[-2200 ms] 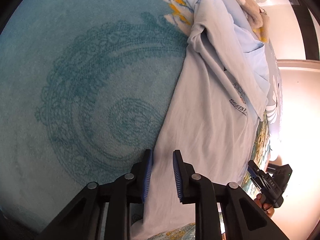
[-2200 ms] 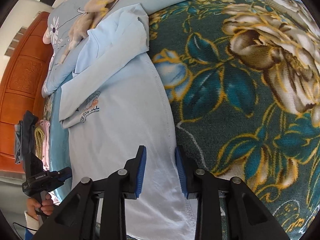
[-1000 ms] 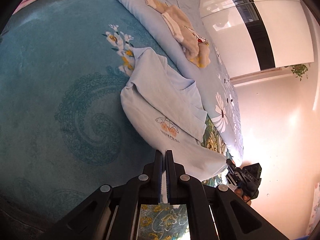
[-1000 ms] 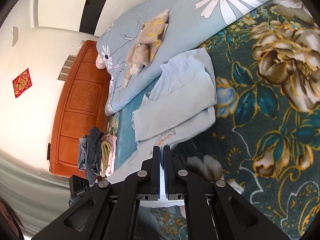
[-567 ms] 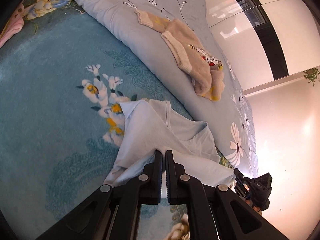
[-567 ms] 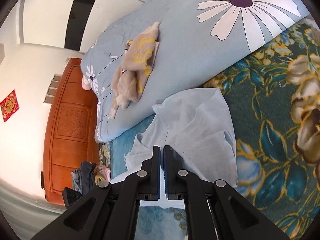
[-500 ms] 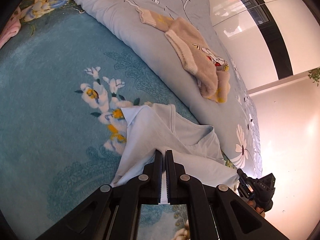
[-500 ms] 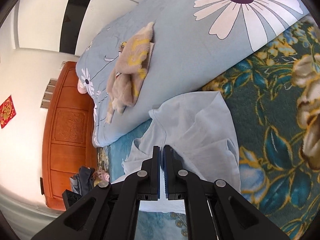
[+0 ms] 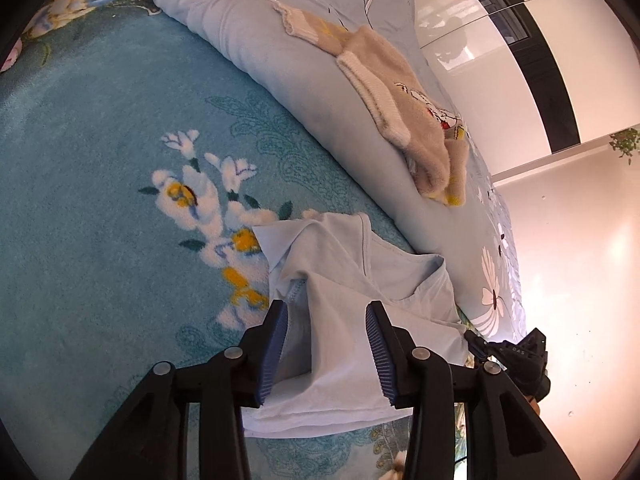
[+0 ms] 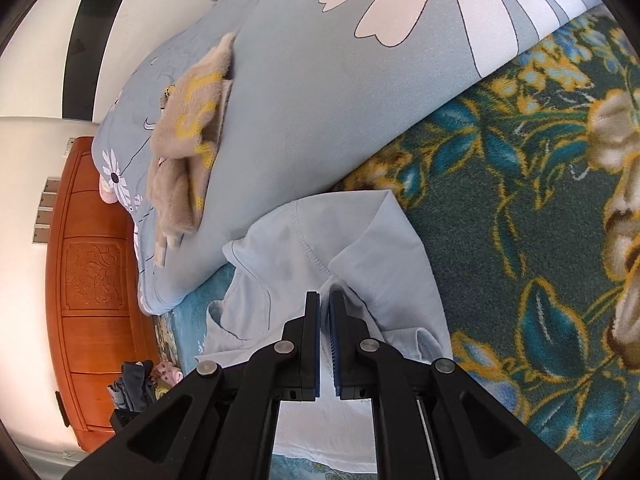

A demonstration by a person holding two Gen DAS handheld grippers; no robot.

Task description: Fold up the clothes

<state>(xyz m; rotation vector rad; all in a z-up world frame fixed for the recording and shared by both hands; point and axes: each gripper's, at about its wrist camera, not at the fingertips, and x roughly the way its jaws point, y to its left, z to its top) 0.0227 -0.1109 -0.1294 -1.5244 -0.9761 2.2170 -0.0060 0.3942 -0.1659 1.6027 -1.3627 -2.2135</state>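
Observation:
A light blue T-shirt [image 9: 352,288] lies on the floral blanket, its bottom half doubled over toward the collar. My left gripper [image 9: 326,348] is open, its fingers spread on either side of the folded hem, nothing pinched. In the right wrist view the same shirt [image 10: 360,248] lies below my right gripper [image 10: 324,300]. Its jaws are nearly closed with a narrow gap, right over the folded edge; I cannot tell whether cloth is still between them. The right gripper also shows in the left wrist view [image 9: 508,350].
A rolled light blue duvet [image 9: 280,52] with white flowers lies just beyond the shirt, a beige fleece garment [image 9: 404,120] on top of it. The blanket is teal [image 9: 100,160] on one side, dark green floral [image 10: 540,240] on the other. A wooden headboard [image 10: 92,280] and folded clothes [image 10: 136,384] stand far left.
Both grippers carried the shirt's hem up and over toward the collar. The left gripper, shut on the hem half a second ago, has opened. The right jaws have parted slightly.

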